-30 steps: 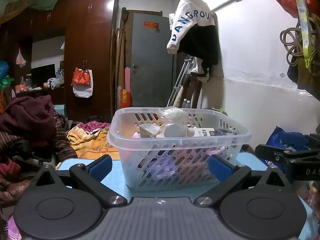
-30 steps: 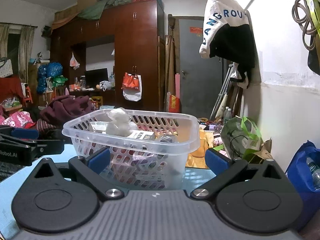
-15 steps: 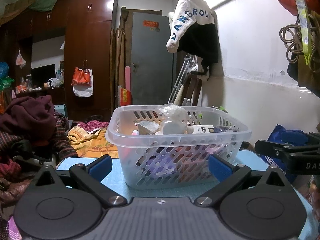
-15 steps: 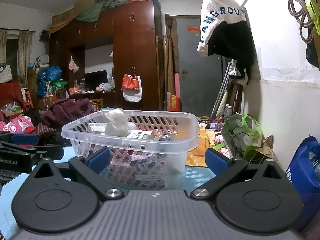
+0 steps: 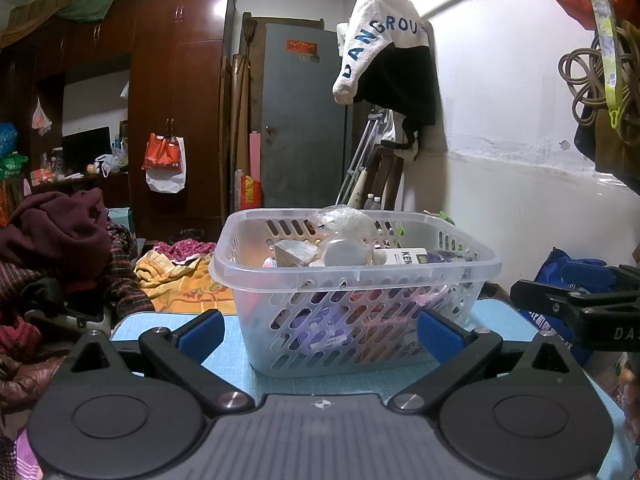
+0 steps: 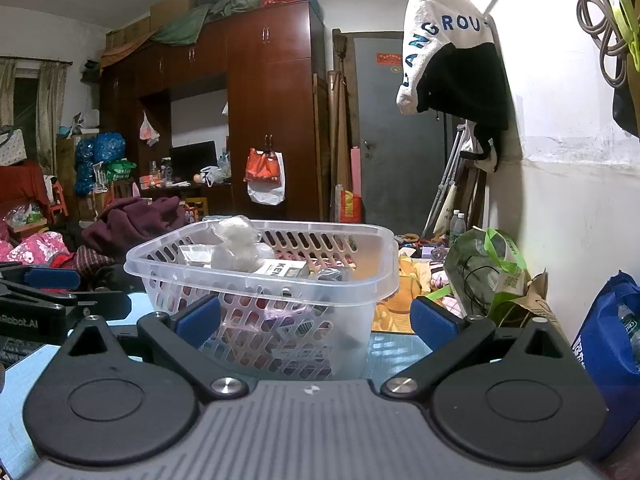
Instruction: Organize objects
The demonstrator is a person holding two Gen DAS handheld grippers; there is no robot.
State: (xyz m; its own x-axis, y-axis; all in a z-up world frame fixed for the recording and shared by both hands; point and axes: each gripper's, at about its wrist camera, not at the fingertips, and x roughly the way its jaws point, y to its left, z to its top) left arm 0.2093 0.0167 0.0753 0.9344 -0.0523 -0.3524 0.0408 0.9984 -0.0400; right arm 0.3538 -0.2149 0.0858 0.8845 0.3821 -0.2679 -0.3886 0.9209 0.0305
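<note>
A clear plastic basket (image 5: 472, 268) with slotted walls stands on a light blue mat (image 5: 224, 364). It holds a white plastic-wrapped lump (image 5: 344, 228), a small white box with dark print (image 5: 404, 257) and several other small items. The basket also shows in the right wrist view (image 6: 360, 280). My left gripper (image 5: 320, 334) is open and empty, low on the mat just in front of the basket. My right gripper (image 6: 316, 320) is open and empty, near the basket's right side. Each gripper appears at the edge of the other's view.
A white wall runs along the right with a hanging jacket (image 5: 388, 64). Clothes are piled at the left (image 5: 56, 240). A green bag (image 6: 488, 268) and a blue bag (image 6: 612, 344) sit right of the mat. A wardrobe and grey door stand behind.
Both views have sunk slightly, so the basket sits a little higher in frame. The basket, its contents and both open grippers are otherwise unchanged.
</note>
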